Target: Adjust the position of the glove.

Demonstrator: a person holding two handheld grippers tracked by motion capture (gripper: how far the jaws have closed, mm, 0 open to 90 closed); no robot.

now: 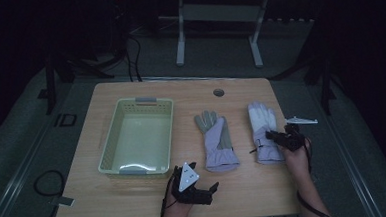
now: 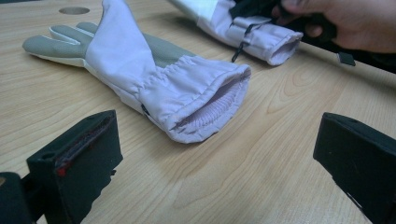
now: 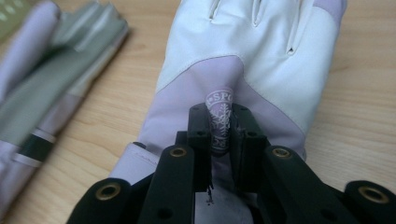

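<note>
Two lilac and white gloves lie side by side on the wooden table. The right glove [image 1: 263,122] [image 3: 261,51] lies back up, and my right gripper [image 1: 273,136] [image 3: 220,114] is shut on a raised fold of its lilac fabric, right at the round logo patch. The left glove [image 1: 216,137] [image 2: 154,79] [image 3: 51,79] lies with its grey palm showing and its cuff open toward my left gripper [image 1: 204,175] [image 2: 217,140]. That gripper stands open near the table's front edge, with nothing between its jaws. In the left gripper view a hand [image 2: 345,23] rests by the right glove's cuff [image 2: 275,42].
A pale yellow plastic basket [image 1: 112,128] stands on the left half of the table with nothing inside. A round cable hole [image 1: 218,92] sits near the table's far edge. Bare wood [image 1: 250,185] lies in front of the gloves.
</note>
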